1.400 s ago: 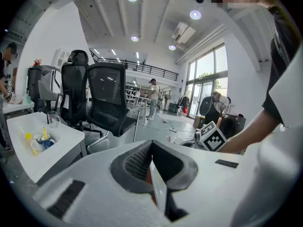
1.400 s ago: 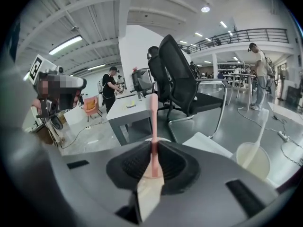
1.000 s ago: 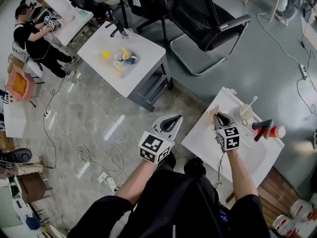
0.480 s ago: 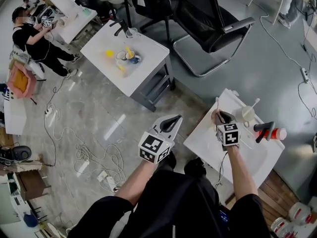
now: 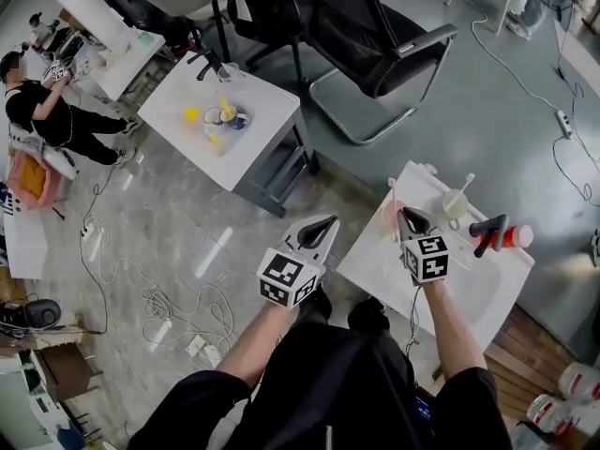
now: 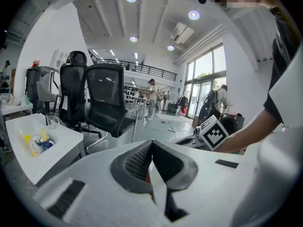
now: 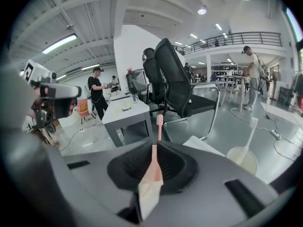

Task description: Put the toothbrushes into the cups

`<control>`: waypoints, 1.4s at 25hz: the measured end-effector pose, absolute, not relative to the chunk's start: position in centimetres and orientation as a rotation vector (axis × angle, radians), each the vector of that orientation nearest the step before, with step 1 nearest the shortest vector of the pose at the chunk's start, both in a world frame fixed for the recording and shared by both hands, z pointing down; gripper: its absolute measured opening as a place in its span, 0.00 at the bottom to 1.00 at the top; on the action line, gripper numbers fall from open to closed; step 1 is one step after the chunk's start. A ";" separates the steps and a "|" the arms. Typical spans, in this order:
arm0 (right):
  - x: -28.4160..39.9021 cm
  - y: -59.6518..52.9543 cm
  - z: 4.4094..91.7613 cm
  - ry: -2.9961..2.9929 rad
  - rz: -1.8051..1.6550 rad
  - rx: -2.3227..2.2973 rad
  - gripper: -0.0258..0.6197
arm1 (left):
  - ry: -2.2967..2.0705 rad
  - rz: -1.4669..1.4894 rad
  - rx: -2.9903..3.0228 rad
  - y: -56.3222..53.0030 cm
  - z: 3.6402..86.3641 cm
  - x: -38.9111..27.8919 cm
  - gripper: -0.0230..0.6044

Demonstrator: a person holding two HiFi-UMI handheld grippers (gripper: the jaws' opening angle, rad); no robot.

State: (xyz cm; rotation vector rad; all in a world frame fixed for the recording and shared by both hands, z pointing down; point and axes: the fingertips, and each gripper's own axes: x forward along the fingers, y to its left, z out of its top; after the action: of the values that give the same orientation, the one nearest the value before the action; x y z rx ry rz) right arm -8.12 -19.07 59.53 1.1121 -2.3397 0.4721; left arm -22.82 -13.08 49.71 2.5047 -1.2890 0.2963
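2 grippers in head view: left gripper (image 5: 328,223) parked off the surface (image 5: 473,293), right gripper (image 5: 405,216) over it. Left gripper view: fingers (image 6: 132,161) together, empty. Right gripper view: pink toothbrush (image 7: 155,162) pinched upright in just-closing fingers (image 7: 130,167), probably for dropping into a cup; white cup (image 7: 242,161) near.

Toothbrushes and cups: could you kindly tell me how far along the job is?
Done: a white toothbrush stands in the cream cup. In hand: the right gripper, whose jaws have just been closing, clamps a pink toothbrush. Left: setting it in the pink cup. The left gripper is shut, empty.
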 end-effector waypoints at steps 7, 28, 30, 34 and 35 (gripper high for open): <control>-4.8 -17.7 54.8 -2.425 0.439 1.229 0.05 | -1.167 0.319 2.595 -14.1 49.0 -16.7 0.04; 21.6 -7.7 48.7 -2.300 0.416 1.791 0.05 | -0.719 0.347 2.839 -12.2 47.9 8.5 0.04; 22.9 -6.8 48.5 -2.279 0.413 1.836 0.05 | -0.678 0.345 2.852 -11.8 47.7 9.8 0.04; 24.2 -5.8 48.3 -2.254 0.407 1.906 0.05 | -0.618 0.345 2.879 -11.7 47.5 11.2 0.04; 24.3 -5.7 48.2 -2.250 0.408 1.921 0.05 | -0.604 0.347 2.885 -11.7 47.6 11.4 0.04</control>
State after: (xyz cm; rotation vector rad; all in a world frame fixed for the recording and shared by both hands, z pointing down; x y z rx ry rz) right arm 24.29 -5.68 48.23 1.9215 -2.2501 0.4075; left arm 11.41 -11.72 47.57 2.8850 -0.6042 0.3475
